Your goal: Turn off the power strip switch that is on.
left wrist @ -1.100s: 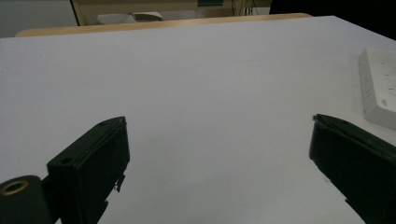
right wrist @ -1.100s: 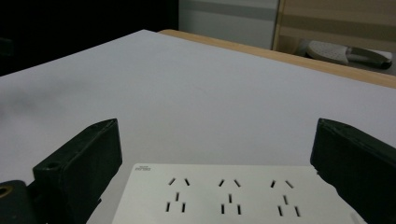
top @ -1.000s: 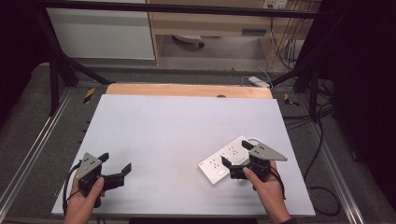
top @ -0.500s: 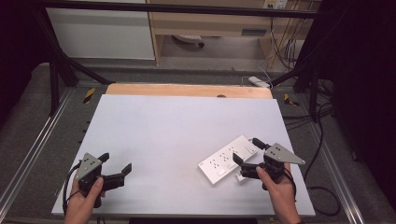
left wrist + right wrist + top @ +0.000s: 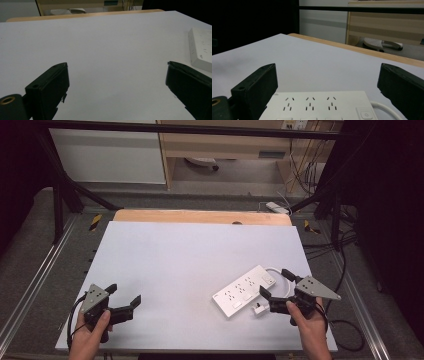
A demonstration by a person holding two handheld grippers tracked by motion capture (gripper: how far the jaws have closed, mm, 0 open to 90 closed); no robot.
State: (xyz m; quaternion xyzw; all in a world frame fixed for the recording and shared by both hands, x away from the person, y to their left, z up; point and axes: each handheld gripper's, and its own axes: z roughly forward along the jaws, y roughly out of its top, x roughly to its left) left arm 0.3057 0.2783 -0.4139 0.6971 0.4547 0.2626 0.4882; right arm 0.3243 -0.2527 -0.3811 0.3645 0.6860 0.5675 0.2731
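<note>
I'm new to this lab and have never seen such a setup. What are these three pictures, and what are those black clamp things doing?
A person sits at a white table with a tool in each hand. Each is a black hand-held gripper with two jaws. The high view looks down from above: the left hand-held gripper is at the near left, the right hand-held gripper at the near right. The other two pictures come from cameras riding on those tools, looking out between their jaws. On the table lies a white rectangular plastic power strip with a white cable, and a small white plug-like piece beside it. Both grippers are open and hold nothing; the right one points at the strip.
</note>
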